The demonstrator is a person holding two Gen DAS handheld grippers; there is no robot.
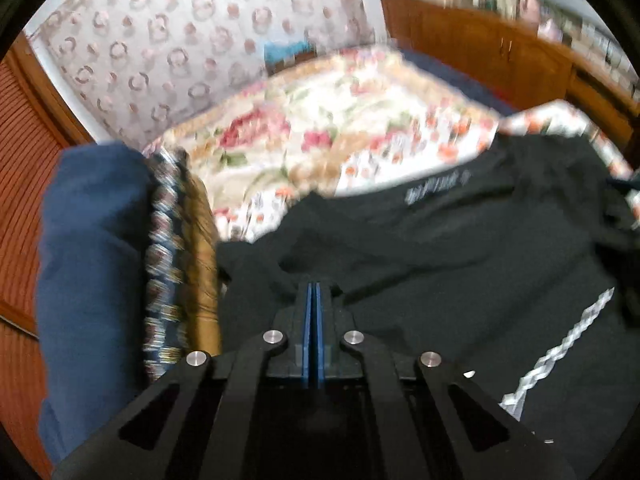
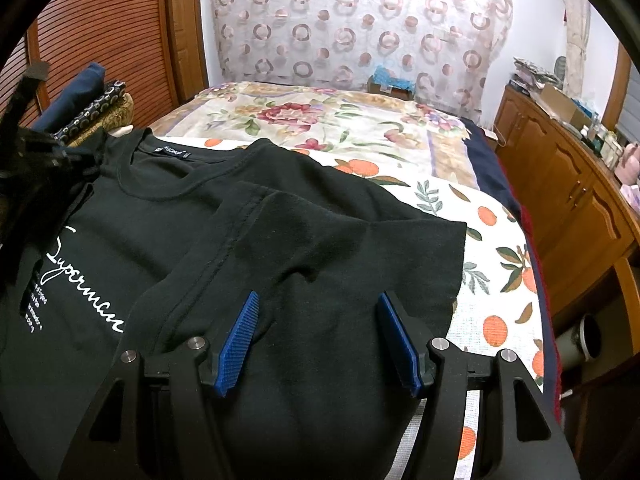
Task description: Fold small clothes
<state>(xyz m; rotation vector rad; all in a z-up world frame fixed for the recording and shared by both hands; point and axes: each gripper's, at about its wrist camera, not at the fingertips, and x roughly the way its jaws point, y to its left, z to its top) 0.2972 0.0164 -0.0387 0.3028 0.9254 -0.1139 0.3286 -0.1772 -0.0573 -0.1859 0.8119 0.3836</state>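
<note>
A black T-shirt (image 2: 160, 220) with white script lettering lies face up on the bed, collar toward the far side. Its right sleeve (image 2: 320, 240) is folded in over the chest. My right gripper (image 2: 318, 298) hovers over that folded sleeve, its blue pads wide apart with only flat cloth beneath them. In the left wrist view my left gripper (image 1: 314, 286) has its blue pads pressed together on a pinch of the T-shirt (image 1: 440, 240), with creases running out from the tips. From the right wrist view, the left gripper (image 2: 80, 162) is a dark blur at the shirt's left shoulder.
A stack of folded clothes (image 2: 92, 96), navy, patterned and tan, sits at the bed's left edge (image 1: 92, 260). An orange-print sheet (image 2: 500, 280) and a floral sheet (image 2: 320, 120) cover the bed. Wooden cabinets (image 2: 560, 200) stand to the right, a louvred door (image 2: 100, 20) to the left.
</note>
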